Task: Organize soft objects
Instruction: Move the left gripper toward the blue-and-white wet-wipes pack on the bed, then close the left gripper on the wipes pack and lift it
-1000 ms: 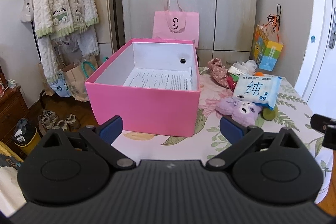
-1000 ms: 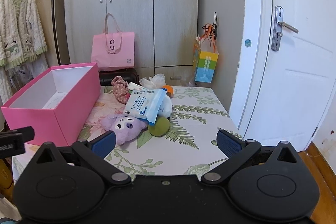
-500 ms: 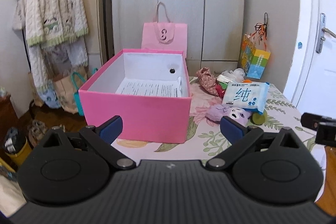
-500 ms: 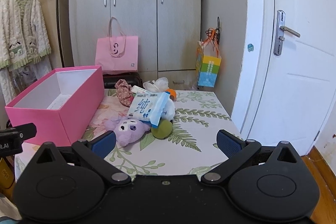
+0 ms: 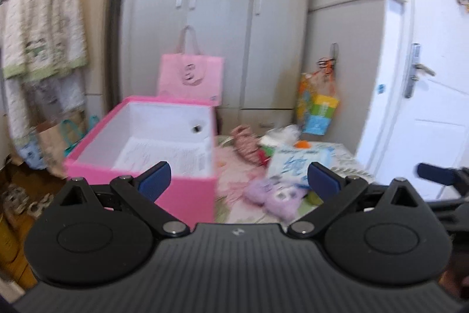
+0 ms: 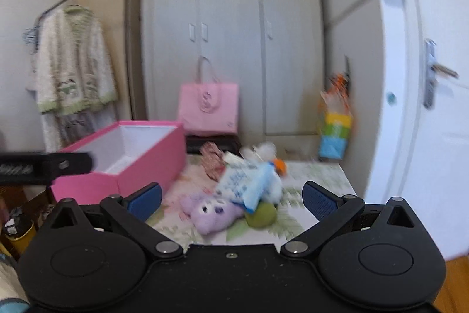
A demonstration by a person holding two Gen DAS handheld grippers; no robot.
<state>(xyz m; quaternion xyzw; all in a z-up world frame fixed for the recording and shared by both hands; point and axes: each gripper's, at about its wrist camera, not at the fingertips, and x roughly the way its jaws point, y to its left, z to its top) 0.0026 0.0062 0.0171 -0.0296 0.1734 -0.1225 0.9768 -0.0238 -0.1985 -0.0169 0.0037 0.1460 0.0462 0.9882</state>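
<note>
Plush toys (image 6: 211, 213) seemingly unmoved | both views now blurred | hand-held grippers (image 5: 236, 175) (image 6: 231, 197) stay open, empty

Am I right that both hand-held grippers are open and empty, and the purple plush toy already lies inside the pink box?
Not quite. The purple plush toy lies on the table beside the pink box, not inside it, as the right wrist view shows. Both the left hand-held gripper and the right hand-held gripper are indeed open and empty.
</note>
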